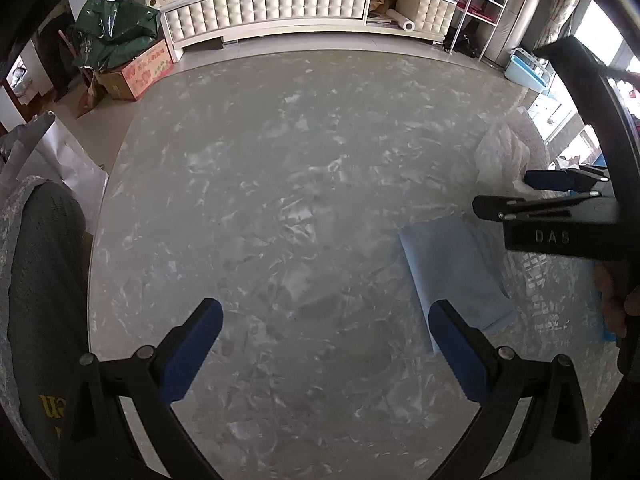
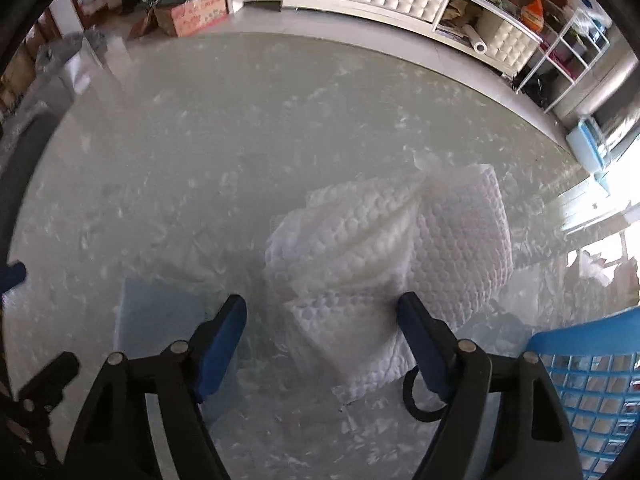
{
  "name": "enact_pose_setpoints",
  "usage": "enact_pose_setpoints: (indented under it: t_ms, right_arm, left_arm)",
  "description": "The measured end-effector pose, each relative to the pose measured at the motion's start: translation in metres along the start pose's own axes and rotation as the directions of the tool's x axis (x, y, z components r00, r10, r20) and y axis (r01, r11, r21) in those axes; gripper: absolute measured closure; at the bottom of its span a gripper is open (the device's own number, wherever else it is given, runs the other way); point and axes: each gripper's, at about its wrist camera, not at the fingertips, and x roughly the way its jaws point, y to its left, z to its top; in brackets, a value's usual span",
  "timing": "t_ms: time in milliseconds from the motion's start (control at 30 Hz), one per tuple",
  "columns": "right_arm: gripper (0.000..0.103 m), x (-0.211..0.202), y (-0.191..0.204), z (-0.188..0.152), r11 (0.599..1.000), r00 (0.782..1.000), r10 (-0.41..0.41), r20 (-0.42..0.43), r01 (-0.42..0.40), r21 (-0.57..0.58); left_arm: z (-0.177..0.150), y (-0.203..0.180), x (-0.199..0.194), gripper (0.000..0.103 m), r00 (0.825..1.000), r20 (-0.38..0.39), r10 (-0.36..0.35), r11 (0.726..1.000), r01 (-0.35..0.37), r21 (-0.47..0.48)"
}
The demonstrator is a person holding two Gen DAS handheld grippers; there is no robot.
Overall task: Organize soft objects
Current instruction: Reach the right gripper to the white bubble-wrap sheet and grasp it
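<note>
The grey marbled surface [image 1: 280,184] fills most of both views. At its far left edge in the left wrist view a cardboard box [image 1: 138,76] sits on the floor with a green plastic bag [image 1: 114,28] piled on it, and a long white tufted cabinet [image 1: 272,10] runs along the far wall.

The left gripper [image 1: 326,344] hovers over the bare near part of the surface with its blue-padded fingers [image 1: 196,352] spread wide and nothing between them. Just right of its right finger lies a flat, folded pale blue cloth [image 1: 452,276], resting on the surface.

Further right, the right gripper [image 2: 322,340] is over the surface with its fingers [image 2: 420,344] also wide apart and holding nothing. In the right wrist view it points at a crumpled white quilted cloth [image 2: 384,248] with a bubbly texture, which lies heaped on the surface just beyond and partly between the fingertips; whether the pads touch it cannot be told. The blue cloth lies to the left of that white heap, close by it, partly behind the left finger.

At the near right a blue plastic lattice basket [image 2: 588,364] stands on the surface beside the right gripper, just right of the white cloth. A black ring [image 2: 416,404] lies by the near end of the white cloth, next to the right finger.
</note>
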Motion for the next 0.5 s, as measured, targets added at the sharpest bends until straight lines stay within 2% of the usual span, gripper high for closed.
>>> enact_pose_setpoints:
  t_ms: [233, 333, 367, 500]
  right_arm:
    - [0.028, -0.001, -0.007, 0.003, 0.999, 1.0, 0.021, -0.008, -0.021, 0.031]
    - [0.045, 0.0, -0.009, 0.011, 0.999, 1.0, 0.003, 0.0, -0.003, 0.04]
    - [0.056, -0.001, -0.011, 0.011, 0.999, 1.0, -0.007, 0.003, 0.007, 0.044]
    - [0.067, -0.003, -0.014, 0.009, 0.999, 0.999, -0.046, 0.013, 0.046, 0.02]
  left_arm:
    - [-0.001, -0.002, 0.0, 0.001, 1.0, 0.0, -0.008, 1.0, 0.008, 0.008]
    - [-0.001, -0.002, -0.002, 0.001, 1.0, 0.006, -0.014, 1.0, 0.014, 0.005]
    - [-0.001, -0.003, -0.002, 0.001, 1.0, 0.006, -0.016, 1.0, 0.016, 0.004]
    - [-0.001, -0.005, -0.003, 0.001, 0.999, 0.003, -0.035, 0.999, 0.035, 0.001]
